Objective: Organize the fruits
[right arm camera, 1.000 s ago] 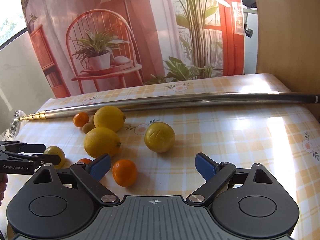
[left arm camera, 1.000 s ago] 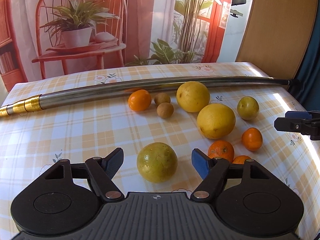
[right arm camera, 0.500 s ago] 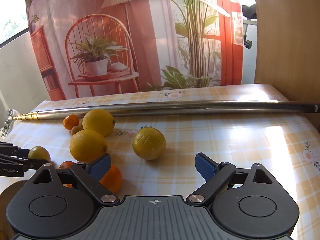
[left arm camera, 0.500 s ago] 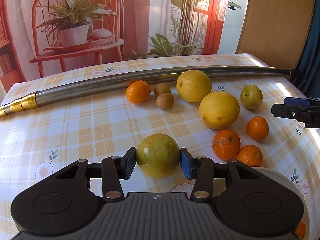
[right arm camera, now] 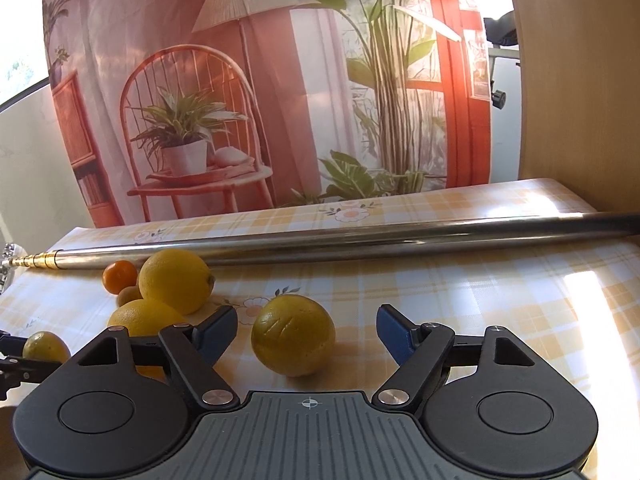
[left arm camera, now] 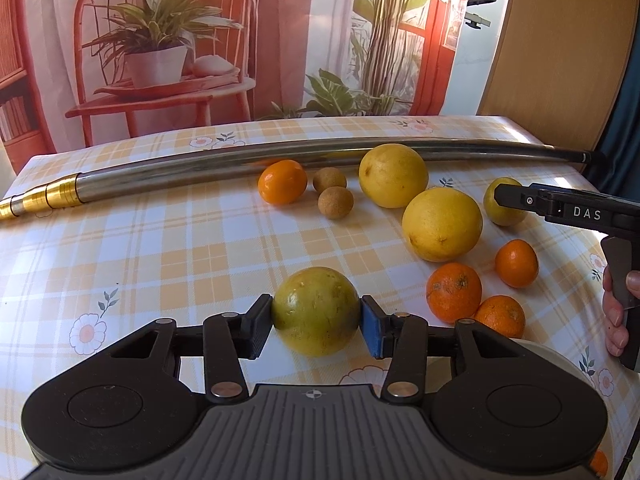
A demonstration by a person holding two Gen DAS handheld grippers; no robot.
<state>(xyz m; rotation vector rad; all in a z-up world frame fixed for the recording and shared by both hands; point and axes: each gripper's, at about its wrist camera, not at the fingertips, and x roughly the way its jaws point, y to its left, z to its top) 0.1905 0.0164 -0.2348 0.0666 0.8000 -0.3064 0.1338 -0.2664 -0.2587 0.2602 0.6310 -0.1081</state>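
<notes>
Your left gripper [left arm camera: 316, 322] is clenched on the round yellow-green fruit [left arm camera: 316, 310], one pad on each side at its widest girth; this centred hold keeps a smooth ball from squirting out when you lift. The fruit sits at the near middle of the checked yellow tablecloth [left arm camera: 160, 248], apart from the other fruit, and whether it rests on the cloth cannot be told. Your right gripper [right arm camera: 307, 330] is released, its jaws spread wide around the scarred yellow citrus [right arm camera: 293, 334] without touching it, which leaves room to centre before closing. The long steel pole [left arm camera: 248, 164] lies across the far side and probably acts as a stop against rolling. The cream rim [left arm camera: 560, 360] at near right is likely the destination dish.
</notes>
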